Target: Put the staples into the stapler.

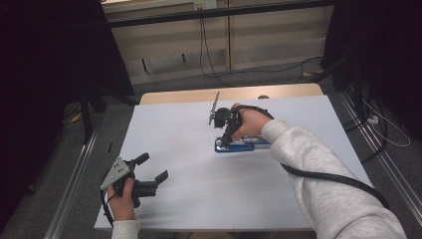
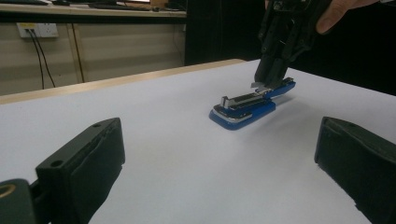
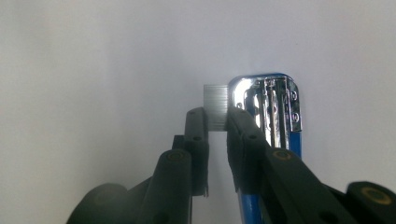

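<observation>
Sleeves: light grey fleece on both arms, right sleeve [image 1: 323,169] at lower right of frame.
Left gripper [image 1: 147,175]: black, with grey three-cornered plate [image 1: 116,172].
Right gripper [image 3: 216,122]: black jaws, brass-coloured pivot screws [image 3: 282,154].
Cable [image 1: 338,179]: thick, black, ribbed.

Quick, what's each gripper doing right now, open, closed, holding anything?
Left gripper: open, holding nothing, fingers spread wide above the table.
Right gripper: shut on a strip of staples, right beside the blue stapler.
</observation>
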Demonstrator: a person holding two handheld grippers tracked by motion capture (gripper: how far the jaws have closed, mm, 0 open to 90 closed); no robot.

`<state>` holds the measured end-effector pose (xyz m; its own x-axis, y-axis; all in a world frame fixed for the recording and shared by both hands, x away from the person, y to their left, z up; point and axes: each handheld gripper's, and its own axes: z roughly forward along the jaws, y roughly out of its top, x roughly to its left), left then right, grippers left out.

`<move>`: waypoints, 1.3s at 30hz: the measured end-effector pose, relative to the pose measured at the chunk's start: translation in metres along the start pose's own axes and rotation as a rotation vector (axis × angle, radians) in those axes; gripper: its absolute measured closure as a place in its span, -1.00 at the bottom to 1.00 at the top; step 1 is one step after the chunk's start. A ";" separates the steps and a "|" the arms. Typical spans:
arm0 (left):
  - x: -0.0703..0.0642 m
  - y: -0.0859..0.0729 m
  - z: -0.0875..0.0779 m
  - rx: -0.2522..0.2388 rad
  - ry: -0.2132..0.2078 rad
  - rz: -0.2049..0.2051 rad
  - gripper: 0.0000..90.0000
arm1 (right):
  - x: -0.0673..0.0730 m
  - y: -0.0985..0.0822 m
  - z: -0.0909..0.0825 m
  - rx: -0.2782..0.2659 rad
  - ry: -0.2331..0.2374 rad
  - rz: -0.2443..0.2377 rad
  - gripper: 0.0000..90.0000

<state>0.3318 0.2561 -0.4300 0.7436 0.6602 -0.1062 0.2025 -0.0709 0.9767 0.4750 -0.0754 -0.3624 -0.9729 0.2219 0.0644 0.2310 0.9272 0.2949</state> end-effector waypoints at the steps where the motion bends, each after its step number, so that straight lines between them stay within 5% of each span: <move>1: 0.000 0.000 0.000 0.002 -0.002 0.003 -0.96 | 0.000 0.000 0.000 0.000 0.001 0.000 0.74; 39: 0.000 0.001 0.001 0.014 0.005 0.018 -0.96 | -0.025 0.006 0.002 -0.004 -0.029 0.009 0.74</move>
<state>0.3325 0.2555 -0.4288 0.7442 0.6622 -0.0877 0.1981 -0.0935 0.9757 0.5006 -0.0749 -0.3638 -0.9702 0.2391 0.0394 0.2398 0.9239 0.2981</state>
